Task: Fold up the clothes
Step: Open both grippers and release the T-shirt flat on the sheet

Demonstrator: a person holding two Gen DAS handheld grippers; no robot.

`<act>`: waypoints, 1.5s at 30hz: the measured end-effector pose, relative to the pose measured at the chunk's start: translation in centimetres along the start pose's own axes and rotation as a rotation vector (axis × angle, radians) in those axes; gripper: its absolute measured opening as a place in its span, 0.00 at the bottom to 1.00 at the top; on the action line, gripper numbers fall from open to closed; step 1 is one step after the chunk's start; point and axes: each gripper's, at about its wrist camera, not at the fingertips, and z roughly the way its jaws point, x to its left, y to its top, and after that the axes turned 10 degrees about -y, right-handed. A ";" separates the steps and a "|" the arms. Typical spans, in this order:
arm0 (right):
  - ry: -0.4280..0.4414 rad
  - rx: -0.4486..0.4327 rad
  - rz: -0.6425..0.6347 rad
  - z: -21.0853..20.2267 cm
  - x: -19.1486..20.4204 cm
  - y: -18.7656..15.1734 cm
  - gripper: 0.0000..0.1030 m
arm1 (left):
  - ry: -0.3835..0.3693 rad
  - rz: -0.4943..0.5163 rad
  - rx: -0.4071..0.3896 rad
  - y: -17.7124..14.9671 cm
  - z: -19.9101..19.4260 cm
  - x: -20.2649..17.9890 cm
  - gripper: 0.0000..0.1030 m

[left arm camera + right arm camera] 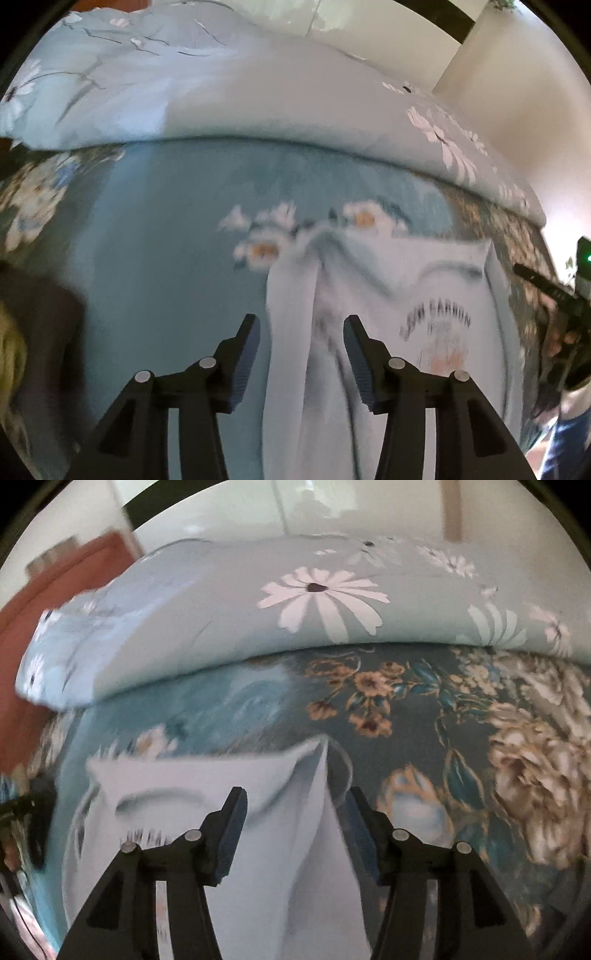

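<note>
A white T-shirt (388,295) with a printed logo lies on a blue floral bed sheet (166,258). In the left wrist view my left gripper (301,334) is open, and a raised fold of the shirt runs between its fingers. In the right wrist view the same shirt (207,786) shows, and a raised corner of it stands between the fingers of my open right gripper (295,805). The right gripper also shows at the right edge of the left wrist view (554,291). Both frames are blurred.
A folded light-blue duvet with white daisies (258,96) (295,613) lies across the far side of the bed. Behind it are white walls. A reddish-brown surface (55,590) is at the far left. A dark garment (40,332) is at the left edge.
</note>
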 end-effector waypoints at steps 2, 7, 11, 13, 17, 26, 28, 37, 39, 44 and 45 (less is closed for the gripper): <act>0.019 -0.014 -0.035 -1.7 0.7 -2.4 0.55 | 0.020 0.009 0.019 -3.2 -0.3 -0.2 0.49; 0.050 -0.035 -0.054 -5.1 0.6 -8.5 0.55 | 0.083 0.016 0.067 -10.7 -0.9 -0.4 0.49; 0.065 -0.049 -0.016 -7.6 -0.5 -11.8 0.55 | 0.118 0.005 0.106 -14.1 -0.6 -0.2 0.49; 0.067 -0.053 0.004 -8.5 -1.0 -13.0 0.55 | 0.122 0.008 0.114 -15.4 -0.3 -0.4 0.47; 0.075 -0.048 0.033 -9.8 -1.9 -15.0 0.55 | 0.162 0.013 0.081 -16.3 -0.6 -1.2 0.32; 0.093 -0.020 0.049 -10.2 -2.2 -18.2 0.55 | 0.238 0.071 -0.013 -15.3 -2.4 -2.9 0.04; 0.078 -0.019 0.048 -10.3 -2.4 -18.7 0.55 | 0.290 0.060 -0.062 -13.7 -3.9 -2.3 0.04; 0.042 -0.007 0.049 -9.9 -3.0 -20.1 0.55 | 0.606 -0.012 -0.227 -6.0 -10.3 2.3 0.04; 0.039 -0.001 0.036 -9.8 -2.8 -20.5 0.55 | 0.661 -0.021 -0.222 -4.9 -10.2 3.3 0.04; 0.059 0.008 -0.033 -10.0 -1.0 -21.3 0.55 | 0.725 -0.070 -0.179 -3.5 -8.4 6.0 0.08; 0.068 0.007 -0.055 -10.1 -0.3 -21.4 0.55 | 0.717 -0.082 -0.180 -3.7 -8.1 6.3 0.08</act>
